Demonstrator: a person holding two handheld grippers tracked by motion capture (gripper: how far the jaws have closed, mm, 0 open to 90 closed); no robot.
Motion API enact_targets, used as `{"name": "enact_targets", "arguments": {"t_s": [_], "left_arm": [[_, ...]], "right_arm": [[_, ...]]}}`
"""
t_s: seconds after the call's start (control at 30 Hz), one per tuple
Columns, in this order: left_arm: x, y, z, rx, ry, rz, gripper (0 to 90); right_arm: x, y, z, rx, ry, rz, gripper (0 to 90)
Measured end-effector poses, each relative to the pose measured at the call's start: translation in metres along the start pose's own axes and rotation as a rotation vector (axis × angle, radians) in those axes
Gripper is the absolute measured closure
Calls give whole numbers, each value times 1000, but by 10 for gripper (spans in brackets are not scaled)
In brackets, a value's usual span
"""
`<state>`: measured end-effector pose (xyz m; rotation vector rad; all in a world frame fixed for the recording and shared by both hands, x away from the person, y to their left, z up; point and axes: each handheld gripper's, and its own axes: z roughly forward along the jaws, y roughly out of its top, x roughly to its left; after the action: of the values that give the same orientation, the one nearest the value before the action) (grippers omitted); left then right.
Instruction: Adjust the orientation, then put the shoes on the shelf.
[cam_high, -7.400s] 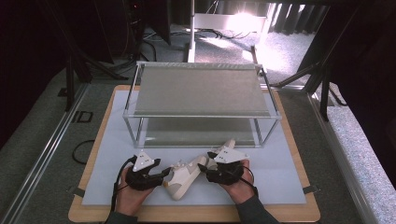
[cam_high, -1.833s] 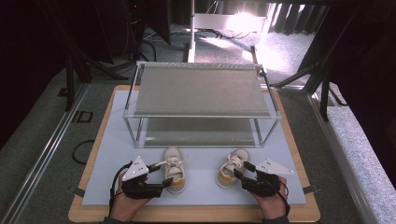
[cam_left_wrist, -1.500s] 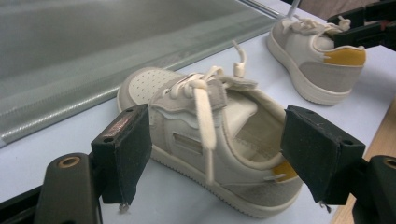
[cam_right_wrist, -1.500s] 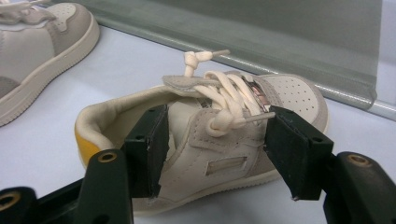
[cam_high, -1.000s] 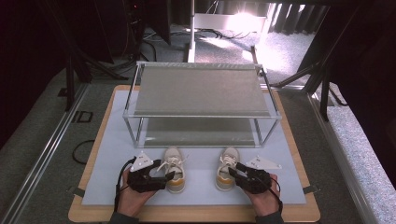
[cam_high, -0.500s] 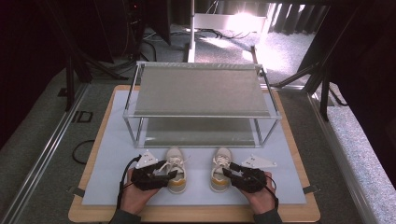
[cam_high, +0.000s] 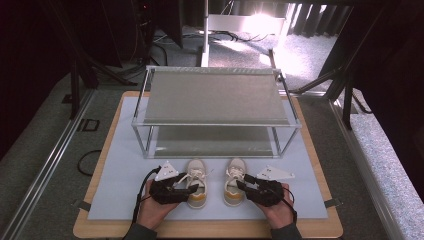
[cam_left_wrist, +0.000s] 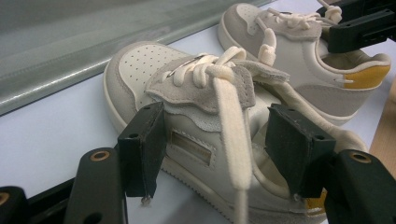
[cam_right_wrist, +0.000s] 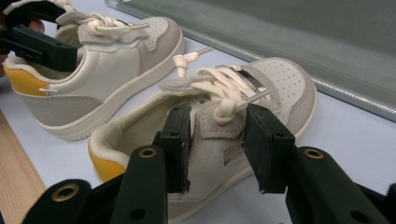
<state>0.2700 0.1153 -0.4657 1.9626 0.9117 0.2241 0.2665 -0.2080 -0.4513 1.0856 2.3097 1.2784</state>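
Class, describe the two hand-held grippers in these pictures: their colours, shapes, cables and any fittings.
Both the left gripper and right gripper are black, each topped by a grey three-cornered plate. A black cable trails from the left one. Their flat, block-like pads sit on arms with brass-ringed holes. Dark sleeves cover the wrists.

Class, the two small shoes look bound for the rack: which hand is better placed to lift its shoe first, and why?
Right. The right tool is pinched on the side wall of the right shoe, while the left tool straddles the left shoe with a gap at one pad.
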Motion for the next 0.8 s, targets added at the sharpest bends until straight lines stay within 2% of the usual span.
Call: {"name": "enact_targets", "arguments": {"t_s": [0.57, 0.8], "left_arm": [[-3, 5, 8, 2, -26, 14, 377], [-8, 9, 16, 6, -48, 31, 377]], "right_arm": [[3, 1, 3, -4, 28, -16, 616], [4, 2, 5, -4, 44, -21, 616]]}}
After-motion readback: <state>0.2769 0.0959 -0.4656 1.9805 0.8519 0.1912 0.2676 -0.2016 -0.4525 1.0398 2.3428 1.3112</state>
